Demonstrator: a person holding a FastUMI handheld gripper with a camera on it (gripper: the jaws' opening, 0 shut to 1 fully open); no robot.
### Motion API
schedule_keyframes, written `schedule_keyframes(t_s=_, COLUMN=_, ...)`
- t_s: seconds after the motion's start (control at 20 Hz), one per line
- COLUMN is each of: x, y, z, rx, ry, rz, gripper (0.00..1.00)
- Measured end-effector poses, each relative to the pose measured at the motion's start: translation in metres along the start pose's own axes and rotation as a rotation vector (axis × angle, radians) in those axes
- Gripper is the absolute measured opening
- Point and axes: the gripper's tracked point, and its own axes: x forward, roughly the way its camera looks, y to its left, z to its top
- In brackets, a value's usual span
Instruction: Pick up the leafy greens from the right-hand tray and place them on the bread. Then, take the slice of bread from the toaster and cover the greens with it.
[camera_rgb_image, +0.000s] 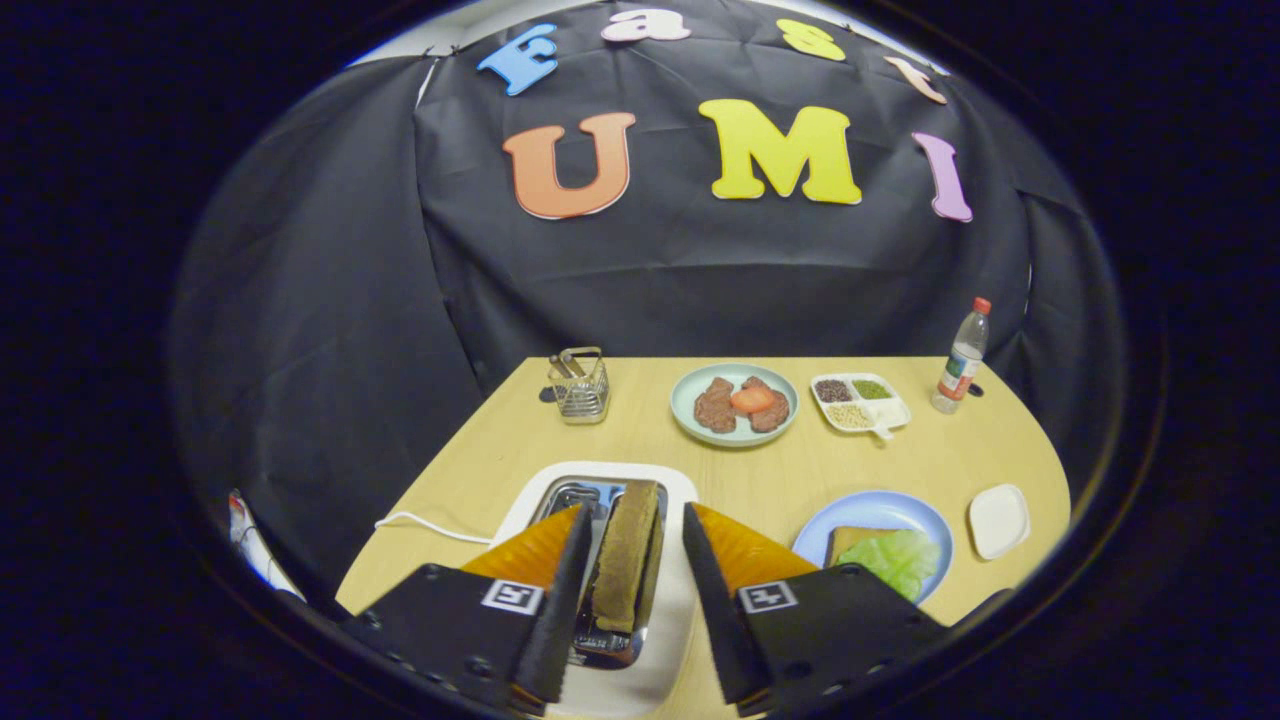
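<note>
Between open hand-held gripper (632, 600), one toaster bread slice (627, 553)

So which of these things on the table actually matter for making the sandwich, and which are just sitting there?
In use:
- tool, open, fingers either side of the bread slice standing in the toaster
- leafy greens lying on bread on the blue plate

Just lying about:
- plate of meat
- compartment tray
- water bottle
- wire basket
- small white dish

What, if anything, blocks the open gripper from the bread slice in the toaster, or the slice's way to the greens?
Nothing visible. The gripper is open, with the bread slice upright in the toaster between its fingers. The greens lie uncovered on the blue plate beside it.
</note>
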Motion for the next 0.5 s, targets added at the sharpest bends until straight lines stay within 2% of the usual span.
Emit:
schedule_keyframes(t_s=0.1, x=-0.002, y=0.010, z=-0.004, rx=0.002, ry=0.016, rz=0.019, gripper=0.25)
schedule_keyframes(t_s=0.15, x=-0.005, y=0.015, z=-0.003, rx=-0.010, ry=0.016, rz=0.033, gripper=0.17)
schedule_keyframes(t_s=0.25, x=-0.013, y=0.014, z=0.003, rx=-0.053, ry=-0.007, rz=0.012, gripper=0.16)
schedule_keyframes(t_s=0.3, x=-0.018, y=0.019, z=0.005, rx=-0.058, ry=-0.022, rz=0.014, gripper=0.06)
schedule_keyframes(t_s=0.5, x=-0.042, y=0.028, z=0.032, rx=-0.131, ry=-0.100, rz=0.007, gripper=0.07)
